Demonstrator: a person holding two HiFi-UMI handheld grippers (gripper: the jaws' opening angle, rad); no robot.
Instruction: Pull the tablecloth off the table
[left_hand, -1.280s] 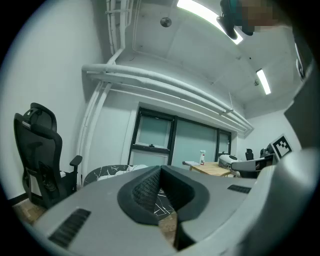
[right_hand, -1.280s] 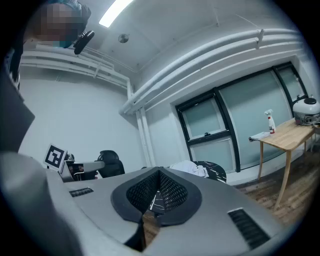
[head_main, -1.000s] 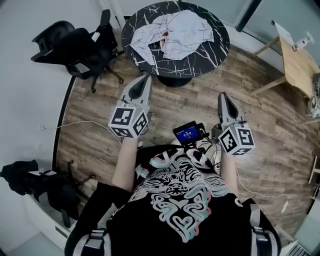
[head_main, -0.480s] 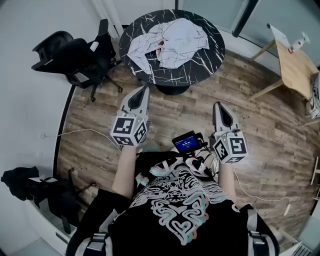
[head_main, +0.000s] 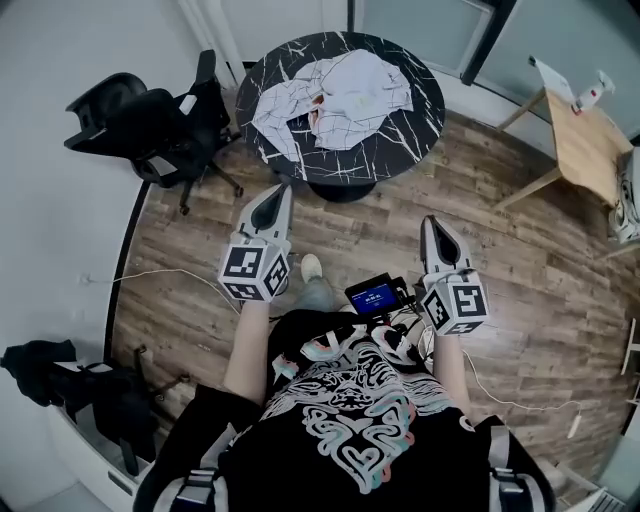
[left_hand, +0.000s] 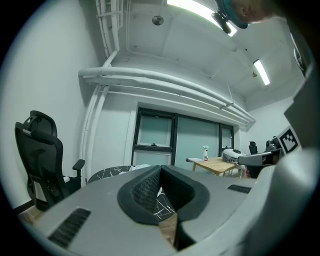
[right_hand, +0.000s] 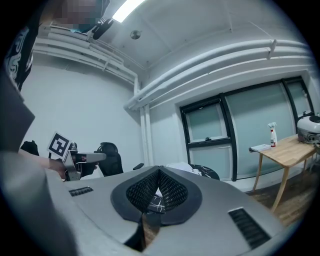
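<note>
The black T-shirt (head_main: 350, 420) bears white, teal and pink swirls; left hand-held gripper (head_main: 284, 187) and right hand-held gripper (head_main: 428, 220) are grey.

The head camera is looking steeply down over the person's chest (head_main: 350, 400), with the round black white-veined table (head_main: 400, 140) at 12 o'clock, well away. The cameras riding the left gripper (head_main: 283, 190) and right gripper (head_main: 430, 222) are facing level toward it. All 3 views are sharing that table; each gripper view is catching the other gripper, at 3 and 9 o'clock.
</note>
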